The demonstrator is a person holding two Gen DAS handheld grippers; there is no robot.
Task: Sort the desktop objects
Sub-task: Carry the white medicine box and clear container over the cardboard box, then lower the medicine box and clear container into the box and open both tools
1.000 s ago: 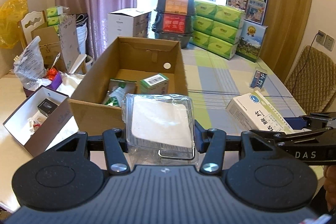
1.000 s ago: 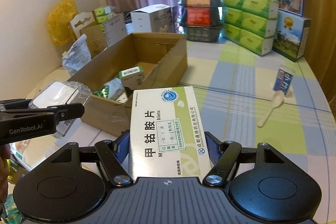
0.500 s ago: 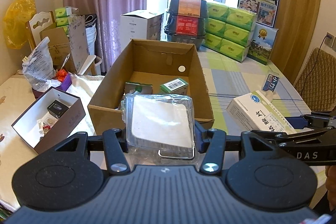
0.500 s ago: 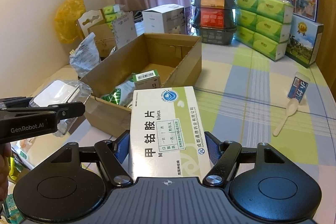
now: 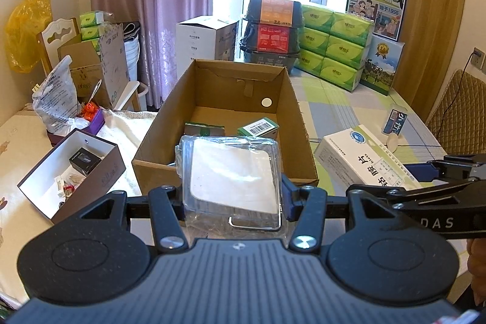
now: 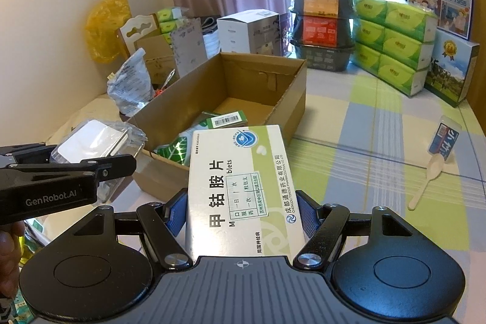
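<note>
Both grippers clamp loads: left gripper (image 5: 232,196) a clear packet (image 5: 231,172), right gripper (image 6: 241,214) a medicine box (image 6: 240,187).

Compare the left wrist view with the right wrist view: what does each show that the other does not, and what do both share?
Only the left wrist view shows the open dark brown gift box with a white lining and the wall socket.

Only the right wrist view shows the white plastic spoon in full on the checked tablecloth.

Both show the open brown cardboard box, the left gripper shut on the clear plastic packet, and the right gripper shut on the white and green medicine box.
</note>
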